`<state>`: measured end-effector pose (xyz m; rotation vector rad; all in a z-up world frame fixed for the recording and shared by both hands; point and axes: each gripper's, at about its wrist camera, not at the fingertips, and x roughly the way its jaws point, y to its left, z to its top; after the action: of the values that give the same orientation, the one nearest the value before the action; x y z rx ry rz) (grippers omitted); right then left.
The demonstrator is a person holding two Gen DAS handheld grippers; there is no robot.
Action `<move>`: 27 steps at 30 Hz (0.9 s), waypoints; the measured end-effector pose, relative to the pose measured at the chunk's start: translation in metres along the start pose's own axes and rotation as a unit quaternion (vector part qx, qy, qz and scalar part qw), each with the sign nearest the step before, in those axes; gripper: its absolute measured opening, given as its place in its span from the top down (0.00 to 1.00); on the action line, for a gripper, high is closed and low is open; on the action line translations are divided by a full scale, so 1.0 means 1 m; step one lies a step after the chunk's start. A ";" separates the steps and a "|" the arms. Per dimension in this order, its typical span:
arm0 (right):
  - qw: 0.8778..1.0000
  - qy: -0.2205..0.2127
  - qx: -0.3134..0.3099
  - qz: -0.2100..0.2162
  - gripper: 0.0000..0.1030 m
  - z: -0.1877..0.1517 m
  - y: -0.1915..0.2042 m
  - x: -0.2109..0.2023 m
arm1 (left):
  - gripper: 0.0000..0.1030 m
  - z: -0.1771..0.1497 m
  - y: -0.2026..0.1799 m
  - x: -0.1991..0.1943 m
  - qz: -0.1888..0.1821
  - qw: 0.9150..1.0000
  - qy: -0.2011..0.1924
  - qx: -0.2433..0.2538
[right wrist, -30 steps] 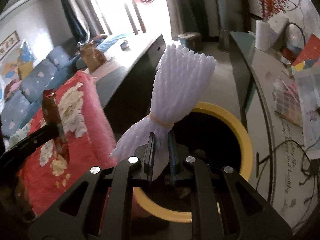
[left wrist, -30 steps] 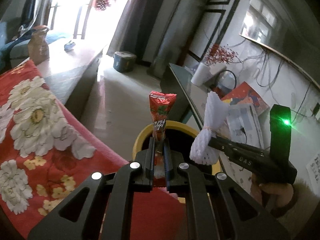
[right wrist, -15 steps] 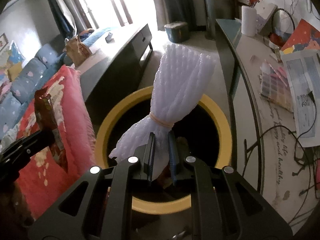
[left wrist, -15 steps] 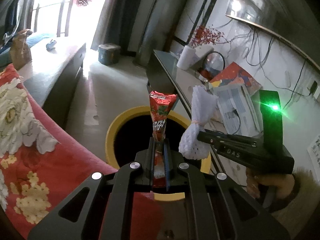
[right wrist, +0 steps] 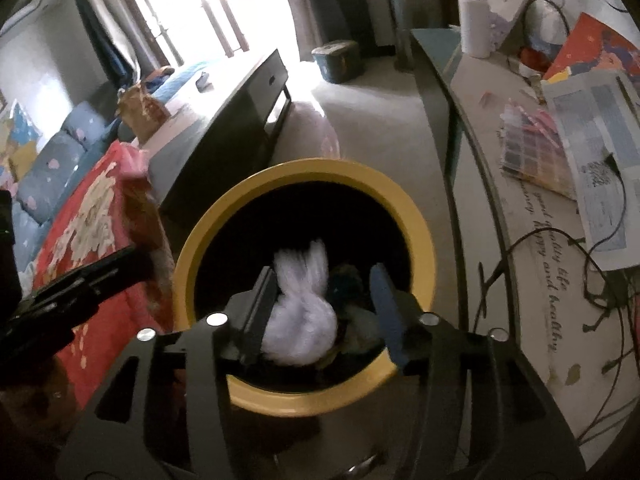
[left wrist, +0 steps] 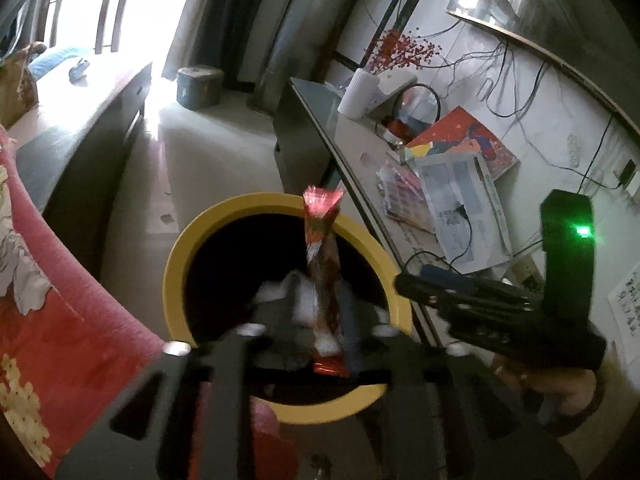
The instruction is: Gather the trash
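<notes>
In the left wrist view, the left tool (left wrist: 316, 332) sits over the mouth of the yellow-rimmed bin (left wrist: 176, 264), its image smeared by blur. The red snack wrapper (left wrist: 324, 276) stands upright between its 2 fingers, top end at the bin's far rim, but the blur makes it impossible to tell whether the fingers pinch it or have spread apart. At right, the right tool (left wrist: 416, 284) reaches in over the bin's right rim, and nothing shows at its tip. The red floral blanket (left wrist: 60, 320) fills the left, and the glass table (left wrist: 360, 152) with papers and cables runs along the right. In the right wrist view, the right tool (right wrist: 324, 312) has its 2 fingers spread wide above the bin (right wrist: 424, 240). The white foam net (right wrist: 300, 312) is blurred, inside the bin opening between the fingers, close against the left finger and apart from the right finger. The left tool (right wrist: 132, 256) enters from the left edge near the bin's left rim, with the wrapper (right wrist: 138, 208) rising from it as a blurred shape in front of the blanket (right wrist: 80, 216). The table (right wrist: 480, 128) lies at right.
</notes>
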<state>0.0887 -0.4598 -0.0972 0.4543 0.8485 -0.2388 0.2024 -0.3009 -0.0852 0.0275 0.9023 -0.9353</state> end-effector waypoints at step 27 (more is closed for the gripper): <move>0.988 -0.148 -0.033 0.005 0.11 -0.021 0.040 -0.093 | 0.06 -0.033 0.007 -0.123 0.137 0.984 -0.107 -0.034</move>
<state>0.0297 -0.4122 -0.0261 0.3496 0.5610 -0.2616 0.1529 -0.1997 -0.0256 -0.0079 0.7085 -0.6372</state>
